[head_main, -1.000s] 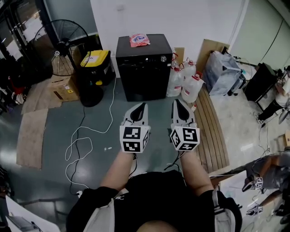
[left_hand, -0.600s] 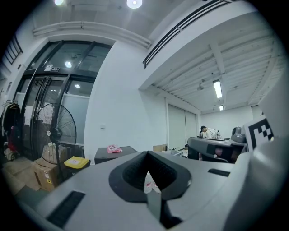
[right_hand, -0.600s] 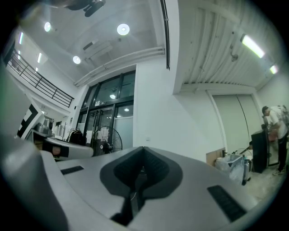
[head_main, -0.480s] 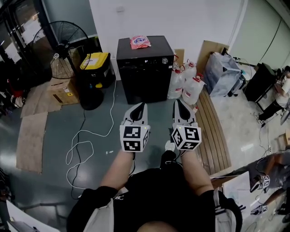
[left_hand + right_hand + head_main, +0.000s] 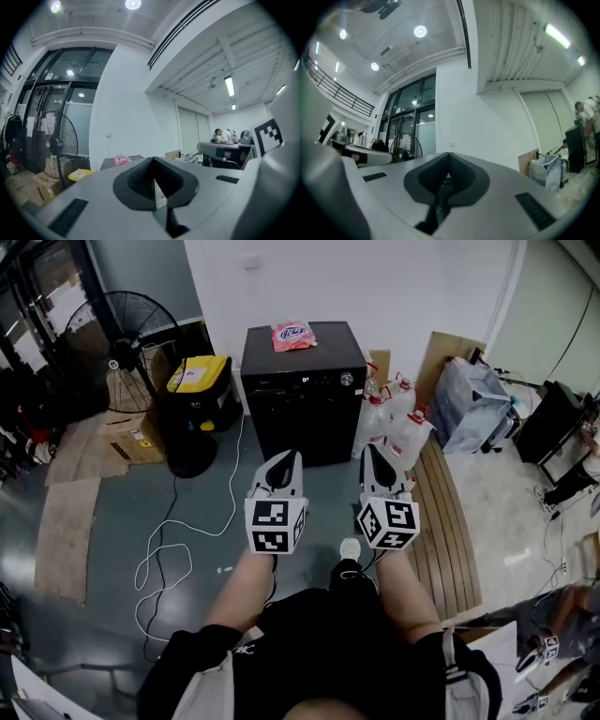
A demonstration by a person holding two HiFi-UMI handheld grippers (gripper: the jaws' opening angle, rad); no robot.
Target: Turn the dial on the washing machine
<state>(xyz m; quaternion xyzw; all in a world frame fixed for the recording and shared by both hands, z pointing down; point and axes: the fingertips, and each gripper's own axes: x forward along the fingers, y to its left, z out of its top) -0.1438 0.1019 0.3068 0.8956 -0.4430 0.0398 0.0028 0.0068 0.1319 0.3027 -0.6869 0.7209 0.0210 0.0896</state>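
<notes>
The black washing machine (image 5: 302, 395) stands against the white wall, a good step ahead of me. Its small silver dial (image 5: 347, 379) sits at the right end of the control strip. A pink packet (image 5: 293, 334) lies on the lid and also shows in the left gripper view as the pink packet (image 5: 122, 159). My left gripper (image 5: 293, 457) and right gripper (image 5: 368, 452) are held side by side in the air, pointing at the machine and well short of it. Both are shut with nothing in them, as the left gripper (image 5: 153, 180) and right gripper (image 5: 448, 174) show in their own views.
A standing fan (image 5: 131, 334), a yellow-lidded black toolbox (image 5: 199, 382) and a cardboard box (image 5: 127, 432) stand left of the machine. Plastic jugs (image 5: 398, 423), a grey bag (image 5: 473, 404) and a slatted wooden pallet (image 5: 441, 512) are on its right. A white cable (image 5: 178, 521) trails over the floor.
The washing machine has drifted lower and slightly nearer in the head view, and a shoe now shows below the grippers. Both grippers keep their pose and stay shut.
</notes>
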